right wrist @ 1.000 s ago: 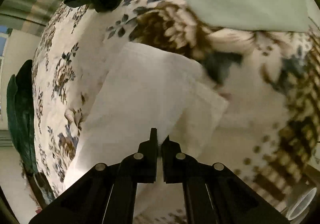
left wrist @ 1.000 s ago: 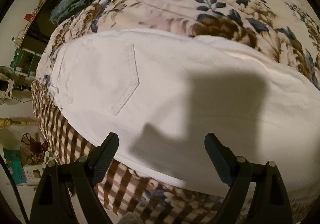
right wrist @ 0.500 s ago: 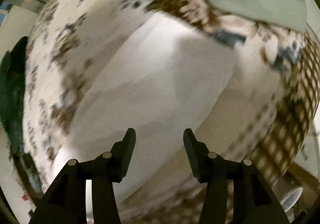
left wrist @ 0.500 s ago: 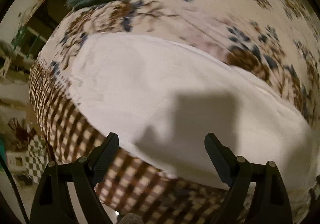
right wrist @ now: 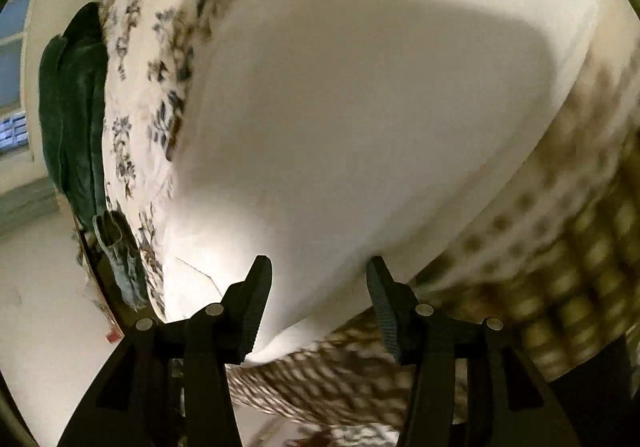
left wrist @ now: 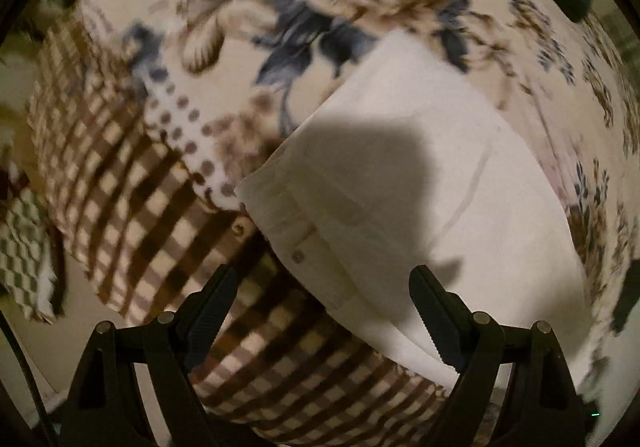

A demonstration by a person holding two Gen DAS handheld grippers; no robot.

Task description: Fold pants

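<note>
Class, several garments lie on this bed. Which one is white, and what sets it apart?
The white pants spread flat on the floral blanket. The dark green garments and the blue denim piece sit bunched at its edge.

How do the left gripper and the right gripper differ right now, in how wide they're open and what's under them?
The left gripper stands wider open than the right gripper. The left gripper hangs over the waistband end of the white pants, with its button, and the checked border of the bedspread; the right gripper hangs over a plain stretch of the pants. Both are open, with nothing between their fingers.
</note>
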